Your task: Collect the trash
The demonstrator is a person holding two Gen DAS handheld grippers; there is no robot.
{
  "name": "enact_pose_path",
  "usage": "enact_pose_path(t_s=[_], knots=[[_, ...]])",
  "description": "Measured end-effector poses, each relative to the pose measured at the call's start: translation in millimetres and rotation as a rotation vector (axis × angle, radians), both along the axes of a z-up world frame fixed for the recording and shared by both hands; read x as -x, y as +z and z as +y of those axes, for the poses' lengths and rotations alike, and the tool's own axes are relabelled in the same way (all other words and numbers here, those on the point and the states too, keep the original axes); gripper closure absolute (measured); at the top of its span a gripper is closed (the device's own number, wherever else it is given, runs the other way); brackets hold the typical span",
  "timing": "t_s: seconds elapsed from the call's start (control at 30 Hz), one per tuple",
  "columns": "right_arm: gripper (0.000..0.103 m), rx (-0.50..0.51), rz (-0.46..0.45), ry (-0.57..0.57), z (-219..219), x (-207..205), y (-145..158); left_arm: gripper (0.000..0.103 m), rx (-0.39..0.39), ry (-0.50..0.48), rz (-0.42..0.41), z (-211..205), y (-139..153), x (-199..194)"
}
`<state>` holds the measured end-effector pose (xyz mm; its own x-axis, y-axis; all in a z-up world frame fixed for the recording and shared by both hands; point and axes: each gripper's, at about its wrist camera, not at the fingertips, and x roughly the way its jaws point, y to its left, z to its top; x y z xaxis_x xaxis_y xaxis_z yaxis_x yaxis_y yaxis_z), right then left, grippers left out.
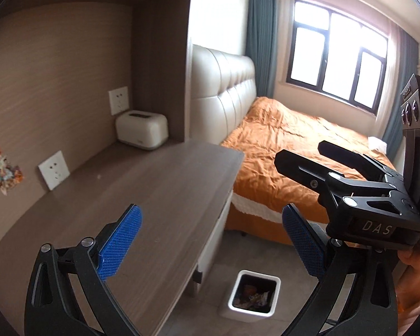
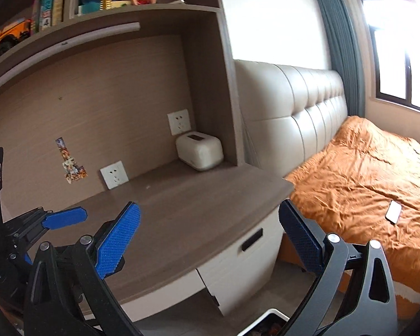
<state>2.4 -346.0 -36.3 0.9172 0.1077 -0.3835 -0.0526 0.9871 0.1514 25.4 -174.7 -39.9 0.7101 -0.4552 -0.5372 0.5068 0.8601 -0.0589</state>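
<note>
Left wrist view shows the left gripper (image 1: 211, 240) spread wide and empty, the right gripper (image 2: 208, 239) likewise. Trash (image 1: 252, 296) already lies in the bin (image 1: 239, 312) at 6 o'clock; the desk (image 1: 154, 184) looks cleared, so little seems left. A toaster (image 1: 141, 129) sits at 11 o'clock, out of the way.

Wood desk (image 2: 182, 210) with white toaster-shaped box (image 2: 199, 152) in back corner, two wall sockets (image 2: 114, 174), orange-sheeted bed (image 2: 364, 173) beside it, phone (image 2: 394, 212) on sheet.
</note>
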Motion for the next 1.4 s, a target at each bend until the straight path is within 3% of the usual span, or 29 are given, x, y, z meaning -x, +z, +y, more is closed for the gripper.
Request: enact_pose_path(t_s=[0.2, 0.33, 0.57, 0.97, 1.4], knots=[[0.004, -0.003, -0.062, 0.146, 33.2, -4.9, 23.4, 0.005, -0.058, 0.185, -0.076, 40.0, 20.5, 8.5], [0.004, -0.006, -0.064, 0.222, 58.7, -16.6, 30.8, 0.005, -0.035, 0.292, -0.093, 81.5, 36.7, 14.8], [0.004, -0.019, -0.110, 0.283, 94.8, -14.6, 53.6, 0.005, -0.038, 0.395, -0.130, 127.3, 58.2, 27.1], [0.004, 0.051, -0.117, 0.225, 165.4, -15.5, 62.7, 0.005, -0.054, 0.373, -0.147, 187.0, 62.7, 18.8], [0.004, 0.065, -0.106, 0.145, 204.8, -14.0, 63.3, 0.005, -0.023, 0.312, -0.153, 224.6, 61.4, -2.9]])
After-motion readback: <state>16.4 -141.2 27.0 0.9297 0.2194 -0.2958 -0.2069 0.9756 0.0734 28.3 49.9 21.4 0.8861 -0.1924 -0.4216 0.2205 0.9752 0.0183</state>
